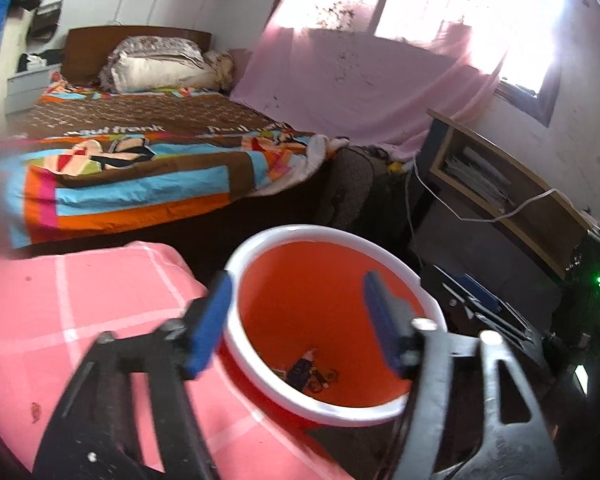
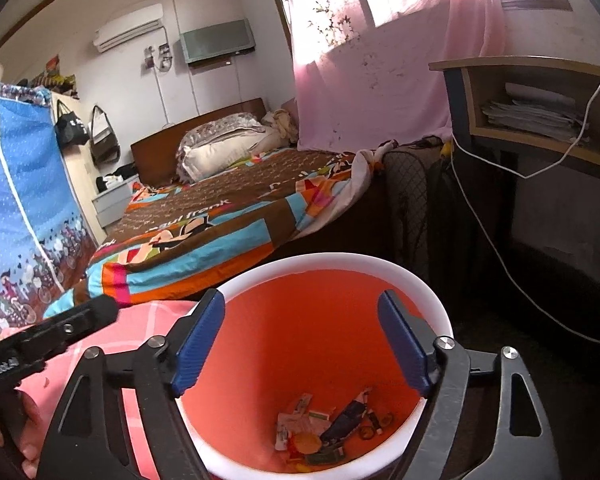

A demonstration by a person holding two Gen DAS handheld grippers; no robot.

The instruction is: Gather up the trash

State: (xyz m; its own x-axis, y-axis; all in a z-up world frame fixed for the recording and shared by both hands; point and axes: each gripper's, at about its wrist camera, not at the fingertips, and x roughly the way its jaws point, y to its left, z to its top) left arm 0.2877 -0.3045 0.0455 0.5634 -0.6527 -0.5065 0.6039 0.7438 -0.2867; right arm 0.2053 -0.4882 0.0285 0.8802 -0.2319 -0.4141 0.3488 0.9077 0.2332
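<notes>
An orange bin with a white rim (image 1: pixel 260 248) (image 2: pixel 428 284) stands beside a pink checked cloth. Several pieces of trash (image 2: pixel 328 428) lie on its bottom: wrappers, a dark blue packet, a yellow round piece. In the left wrist view only a few pieces (image 1: pixel 308 376) show. My left gripper (image 1: pixel 300 320) is open and empty over the bin's near rim. My right gripper (image 2: pixel 300 340) is open and empty above the bin's mouth. The left gripper's black body (image 2: pixel 52 332) shows at the left of the right wrist view.
The pink checked cloth (image 1: pixel 80 300) lies left of the bin. A bed with a colourful quilt (image 2: pixel 220 220) is behind. A wooden desk (image 2: pixel 540 128) with papers and a white cable (image 2: pixel 488 236) stands at the right. A blue fabric wardrobe (image 2: pixel 20 200) is at the left.
</notes>
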